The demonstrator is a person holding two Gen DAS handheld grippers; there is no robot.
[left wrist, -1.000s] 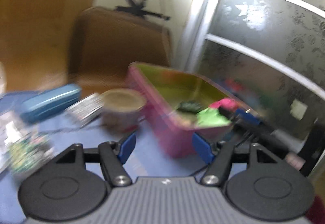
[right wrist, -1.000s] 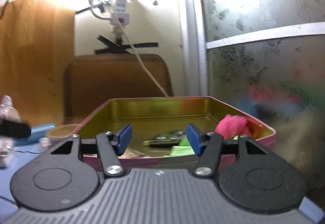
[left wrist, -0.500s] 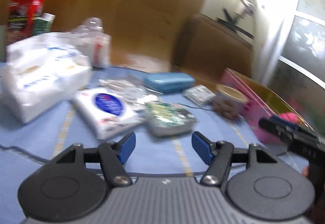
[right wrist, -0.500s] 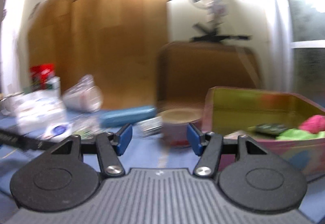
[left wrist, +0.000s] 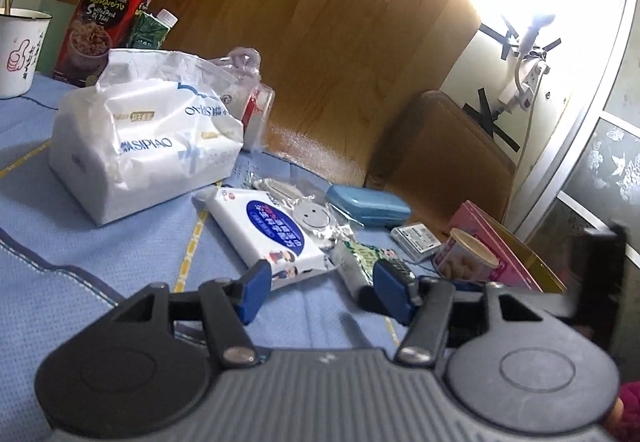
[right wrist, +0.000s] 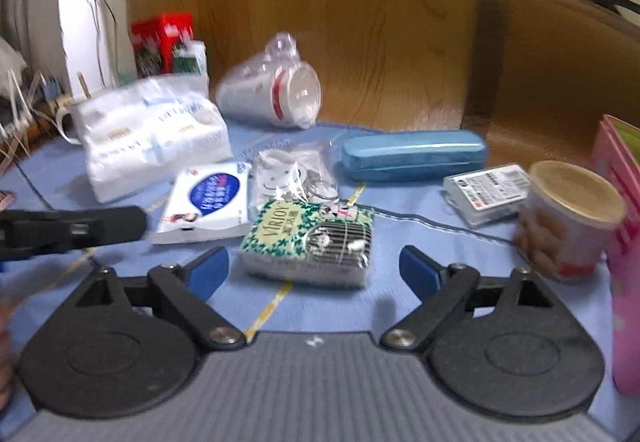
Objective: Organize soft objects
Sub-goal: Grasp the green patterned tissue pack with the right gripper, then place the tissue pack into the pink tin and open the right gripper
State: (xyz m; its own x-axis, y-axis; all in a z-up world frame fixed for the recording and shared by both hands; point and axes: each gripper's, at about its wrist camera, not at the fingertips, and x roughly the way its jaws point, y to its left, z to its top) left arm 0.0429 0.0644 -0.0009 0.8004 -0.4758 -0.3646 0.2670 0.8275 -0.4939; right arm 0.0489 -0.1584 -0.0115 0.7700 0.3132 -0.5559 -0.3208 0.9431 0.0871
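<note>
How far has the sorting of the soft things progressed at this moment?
Nothing is in hand: the right claw is opening, empty, before the green patterned tissue pack. The white wipes pack with blue label and large white tissue bag lie outside the pink tin box.

Beyond the fingers we see a wood-panelled wall, a brown chair back against it, a frosted floral window right, glaring light above.

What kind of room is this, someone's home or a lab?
Most likely a lived-in home: a table with a blue cloth cluttered with everyday things, such as a big tissue pack, an enamel mug and a snack cup.
</note>
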